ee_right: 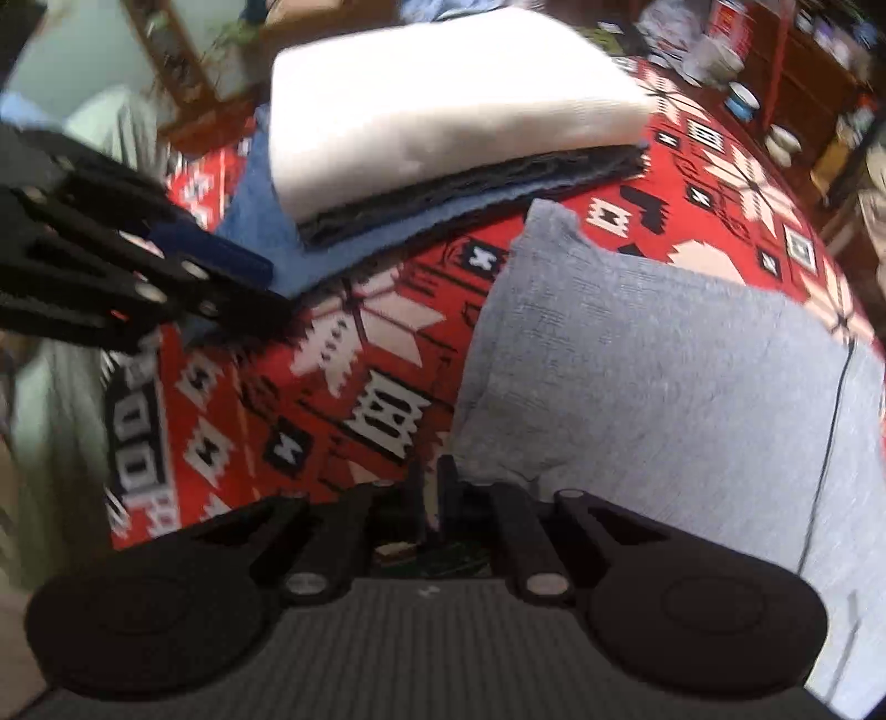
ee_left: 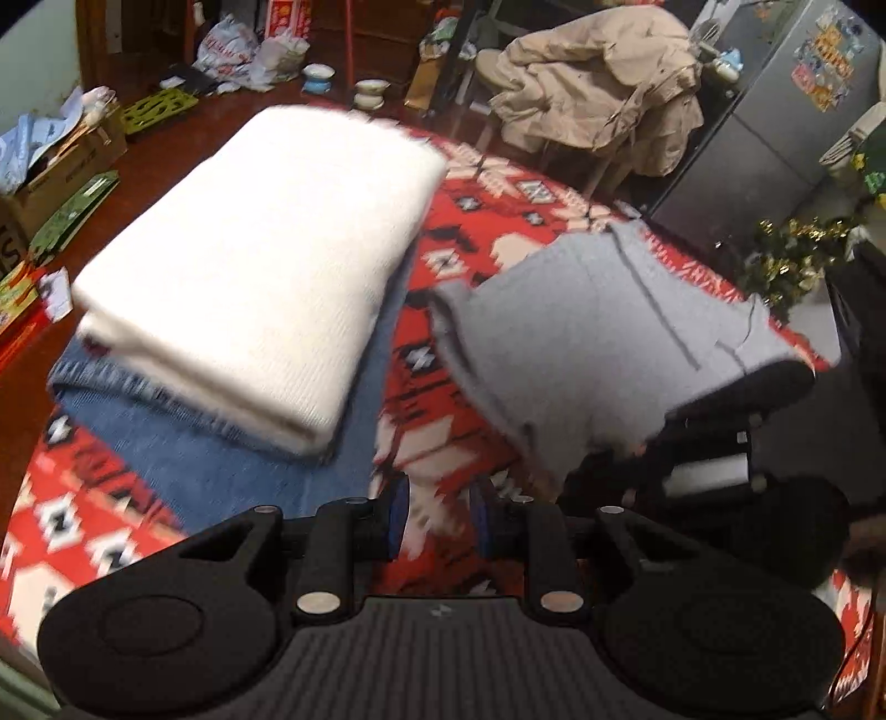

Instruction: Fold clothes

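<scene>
Right wrist: grey garment hides the claw tips.

A lived-in home, seen from a red patterned cloth spread as a work surface. A beige coat is slung over a chair beside a grey refrigerator dotted with stickers. Ceramic bowls and crumpled plastic bags sit on the dark wooden floor near a cardboard box of papers. Wooden shelving lines one wall. Folded laundry, a white knit on blue denim, sits stacked on the cloth.
</scene>
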`<state>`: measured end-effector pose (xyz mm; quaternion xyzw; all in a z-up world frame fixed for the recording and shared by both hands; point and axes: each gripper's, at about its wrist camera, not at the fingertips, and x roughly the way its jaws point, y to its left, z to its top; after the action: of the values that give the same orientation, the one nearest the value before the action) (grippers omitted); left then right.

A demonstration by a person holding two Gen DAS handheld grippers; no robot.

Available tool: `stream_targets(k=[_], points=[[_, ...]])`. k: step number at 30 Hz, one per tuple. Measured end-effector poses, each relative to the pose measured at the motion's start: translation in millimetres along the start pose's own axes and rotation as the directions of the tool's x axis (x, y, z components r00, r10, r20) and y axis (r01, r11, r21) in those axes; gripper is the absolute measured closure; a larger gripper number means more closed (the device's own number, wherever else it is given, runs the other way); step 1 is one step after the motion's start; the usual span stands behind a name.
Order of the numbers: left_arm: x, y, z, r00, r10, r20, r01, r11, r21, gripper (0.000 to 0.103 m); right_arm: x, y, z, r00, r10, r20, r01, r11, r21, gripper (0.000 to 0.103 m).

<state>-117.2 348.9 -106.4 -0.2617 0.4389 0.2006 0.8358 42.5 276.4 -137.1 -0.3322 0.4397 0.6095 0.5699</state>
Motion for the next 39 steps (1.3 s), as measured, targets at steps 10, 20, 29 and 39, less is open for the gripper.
stream_targets(k=[10,20,29,39], points=[[51.0,-21.6,41.8,0.999,0.027,0.040,-0.030,0.997,0.072,0.080,-41.7,-51.9,12.4,0.985,-0.064,0.158,0.023,0.969,0.247,0.095],[75.1,-24.1,68.8,0.996,0.047,0.070,-0.040,0.993,-0.109,0.060,-56.5,-89.5,15.7,0.981,-0.084,0.176,0.032,0.960,0.279,0.095],[76.2,-26.2,79.4,0.990,0.089,0.111,-0.061,0.970,-0.234,0.068,-48.6,-106.0,3.4,0.982,-0.084,0.167,0.021,0.938,0.345,0.088],[76.5,-37.2,78.0,0.997,-0.004,0.071,0.023,0.963,-0.269,0.068,-47.4,-123.9,-9.6,0.982,-0.093,0.165,0.024,0.925,0.380,0.083]])
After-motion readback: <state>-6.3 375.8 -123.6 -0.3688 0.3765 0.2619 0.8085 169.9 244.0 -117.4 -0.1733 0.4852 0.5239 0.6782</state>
